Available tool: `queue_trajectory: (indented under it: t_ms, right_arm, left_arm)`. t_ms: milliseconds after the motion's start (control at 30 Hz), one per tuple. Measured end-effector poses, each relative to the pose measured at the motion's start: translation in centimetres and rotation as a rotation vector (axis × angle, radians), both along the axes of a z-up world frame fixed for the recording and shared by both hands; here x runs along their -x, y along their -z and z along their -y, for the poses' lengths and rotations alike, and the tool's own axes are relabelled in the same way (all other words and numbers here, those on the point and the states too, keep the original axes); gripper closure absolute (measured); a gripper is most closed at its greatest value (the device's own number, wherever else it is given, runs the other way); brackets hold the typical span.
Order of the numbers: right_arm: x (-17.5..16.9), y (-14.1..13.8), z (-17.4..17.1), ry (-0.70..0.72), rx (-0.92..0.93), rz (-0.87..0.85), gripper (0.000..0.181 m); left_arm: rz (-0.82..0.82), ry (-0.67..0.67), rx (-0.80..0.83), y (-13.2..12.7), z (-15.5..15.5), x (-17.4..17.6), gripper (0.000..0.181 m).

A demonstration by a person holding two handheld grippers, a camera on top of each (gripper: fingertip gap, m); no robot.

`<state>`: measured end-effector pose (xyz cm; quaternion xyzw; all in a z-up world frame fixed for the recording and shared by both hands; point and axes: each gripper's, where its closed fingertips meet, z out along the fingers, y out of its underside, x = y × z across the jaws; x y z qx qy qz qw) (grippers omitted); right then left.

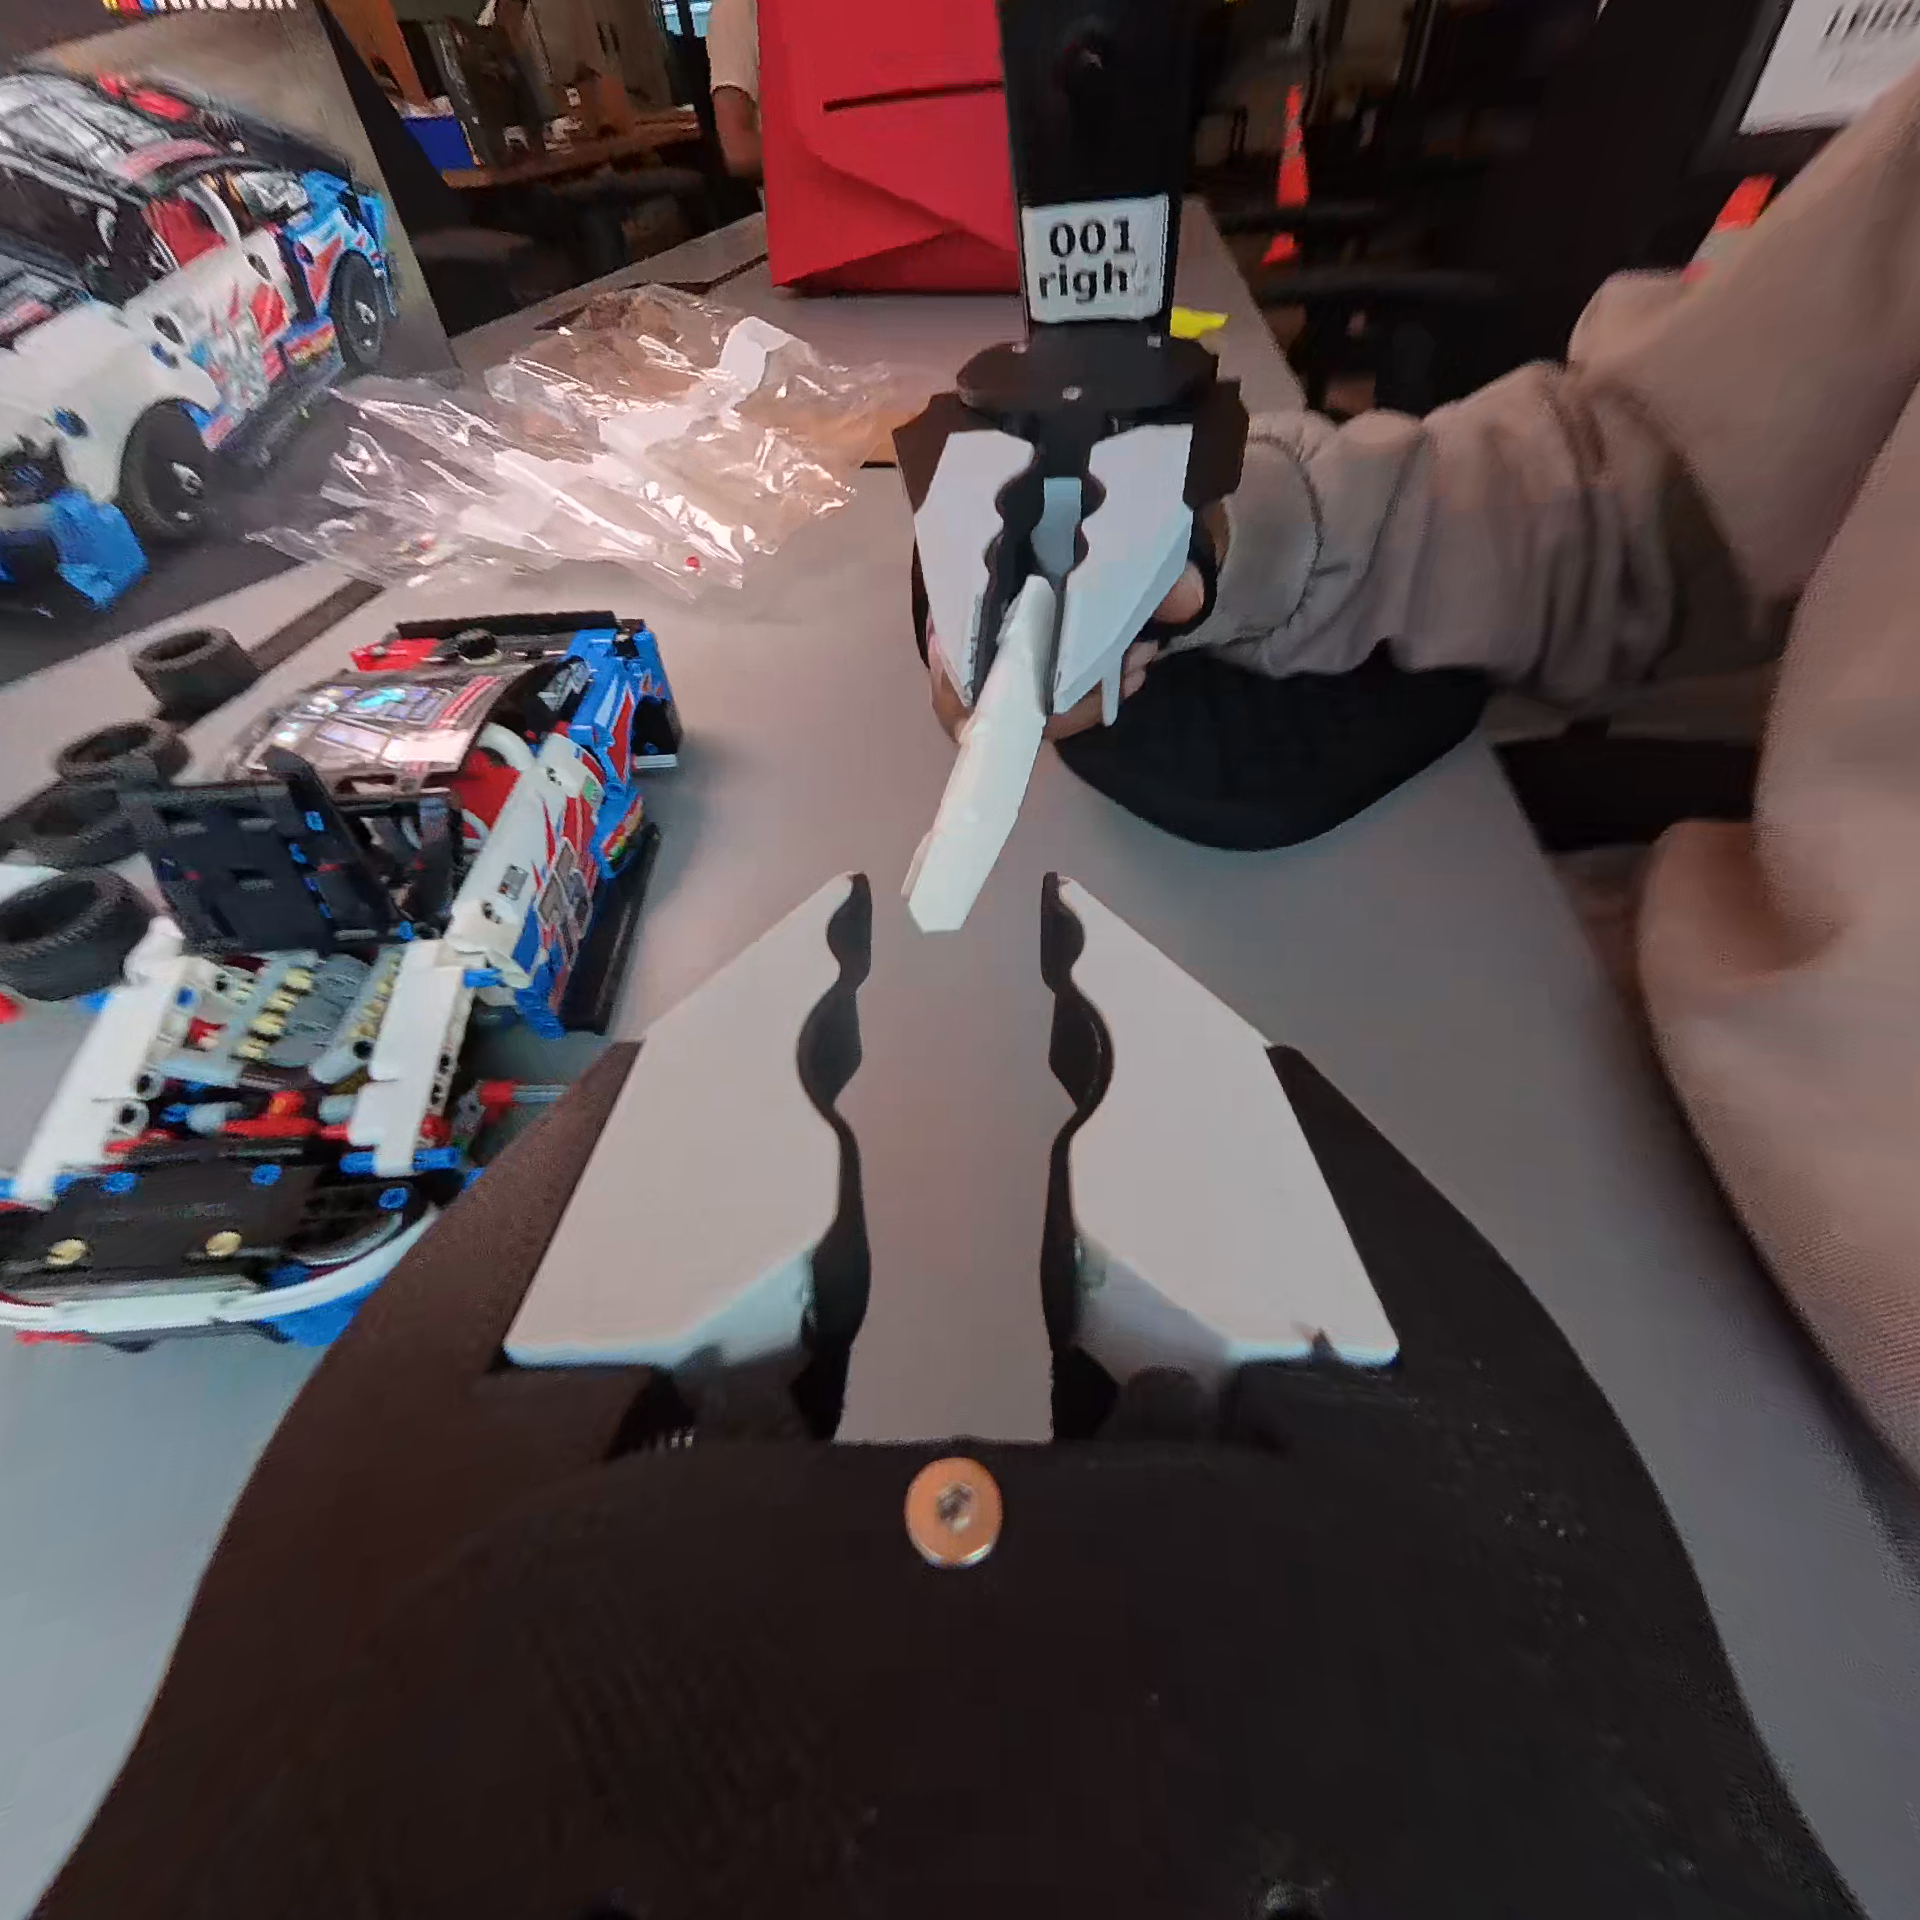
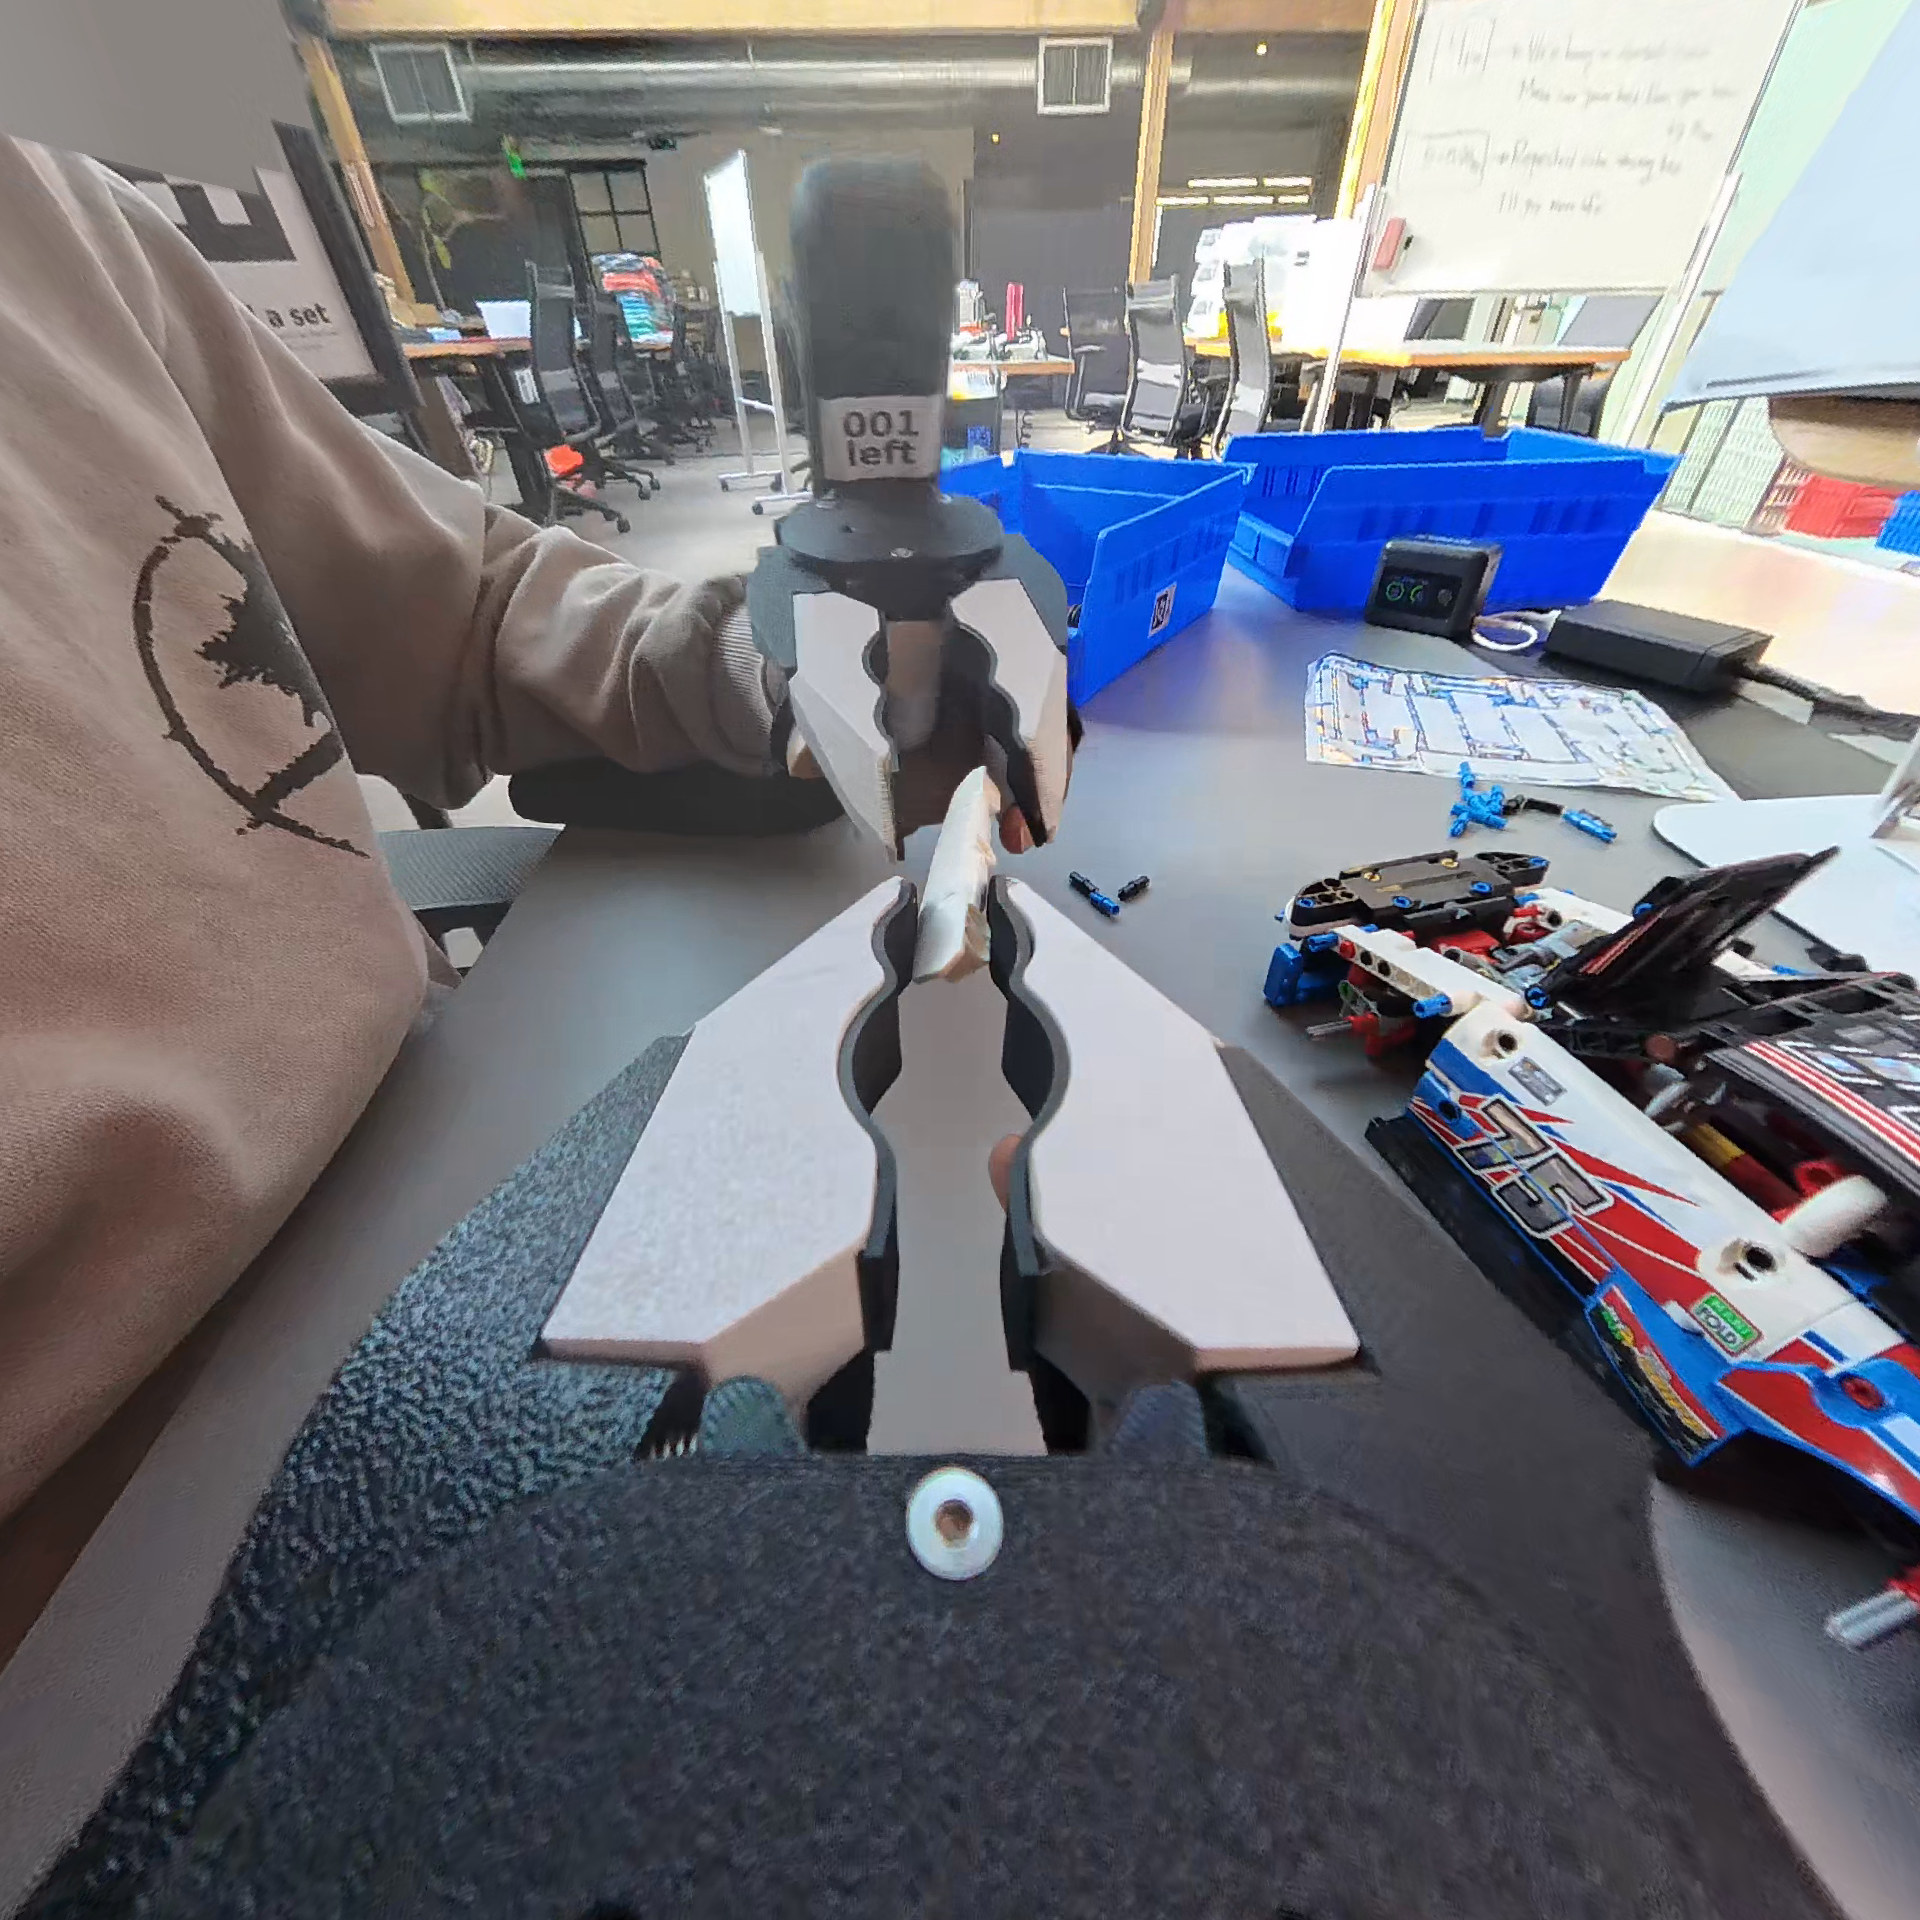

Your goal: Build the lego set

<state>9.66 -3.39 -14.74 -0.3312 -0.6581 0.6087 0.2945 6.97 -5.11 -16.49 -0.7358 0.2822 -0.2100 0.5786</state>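
My right gripper (image 2: 951,896) is shut on one end of a long white Lego panel (image 2: 954,883) and holds it above the grey table (image 2: 1195,790). In the left wrist view the right gripper (image 1: 1039,707) faces me with the panel (image 1: 977,800) slanting down towards my left gripper (image 1: 956,894). The left gripper is open and empty, and the panel's free tip sits just at the gap between its fingertips. The left gripper also shows in the right wrist view (image 2: 961,831). The partly built blue, white and red race car (image 1: 416,894) lies on the table to the left; it also shows in the right wrist view (image 2: 1621,1164).
Black tyres (image 1: 114,748), clear plastic bags (image 1: 623,447) and the set's box (image 1: 156,312) lie beyond the car. A red bag (image 1: 883,156) stands behind. Blue bins (image 2: 1143,561), an instruction sheet (image 2: 1486,727), loose blue pins (image 2: 1475,805) and black pins (image 2: 1107,894) are on the table. A person's sleeve (image 1: 1558,520) reaches in. The gap from one gripper's tips to the other's is roughly 5 cm.
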Motion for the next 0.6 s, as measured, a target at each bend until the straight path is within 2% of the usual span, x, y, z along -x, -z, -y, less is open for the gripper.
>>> queue_trajectory:
  t_ms: [100, 200, 267, 600]
  right_arm:
    - [-0.2, -0.2, 0.4, -0.012, -0.017, -0.033, 0.170]
    - [-0.2, 0.4, 0.7, -0.023, -0.041, -0.020, 0.170]
    - [-0.2, 0.8, 0.9, -0.028, -0.046, -0.006, 0.170]
    - [0.7, 2.6, 0.2, 0.020, -0.096, 0.065, 0.171]
  left_arm:
    - [0.190, 0.058, 0.093, -0.4, 0.4, -0.1, 0.149]
    - [0.280, 0.123, 0.140, -0.7, 0.9, -0.8, 0.157]
    - [0.276, 0.115, 0.155, -0.4, 0.8, -0.8, 0.171]
    - [0.302, 0.120, 0.249, 0.8, 0.7, -0.3, 0.176]
